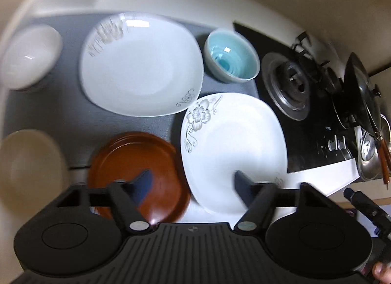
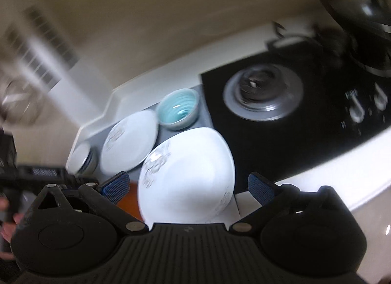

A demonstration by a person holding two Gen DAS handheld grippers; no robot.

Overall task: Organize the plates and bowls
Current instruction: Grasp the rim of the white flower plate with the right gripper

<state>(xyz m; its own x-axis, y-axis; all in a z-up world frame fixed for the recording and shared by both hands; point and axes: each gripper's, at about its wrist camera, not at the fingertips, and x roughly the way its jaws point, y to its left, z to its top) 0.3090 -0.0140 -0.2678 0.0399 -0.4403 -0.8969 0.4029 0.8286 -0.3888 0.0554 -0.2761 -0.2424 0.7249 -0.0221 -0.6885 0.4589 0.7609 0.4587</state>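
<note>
A: Plates: near white plate [image 1: 234, 152] centre-right, far white plate [image 1: 141, 64] upper centre, brown plate [image 1: 136, 169] lower left, all on grey mat [image 1: 61, 103].
B: Bowls?
A: Blue bowl [image 1: 232, 59] right of far plate, white bowl [image 1: 29, 57] at left edge.
B: Claws?
A: Left gripper [image 1: 193, 184] released, straddling brown and near white plate rims. Right gripper [image 2: 188, 186] released above near plate. Stove [image 1: 293, 88] right.

Two white floral plates lie flat left of the stove [image 1: 305, 118]: the near plate [image 1: 234, 152] and the far plate [image 1: 141, 64]. A brown plate [image 1: 136, 162] lies farther left, and a turquoise bowl [image 1: 232, 57] stands upright beside the stove.
</note>
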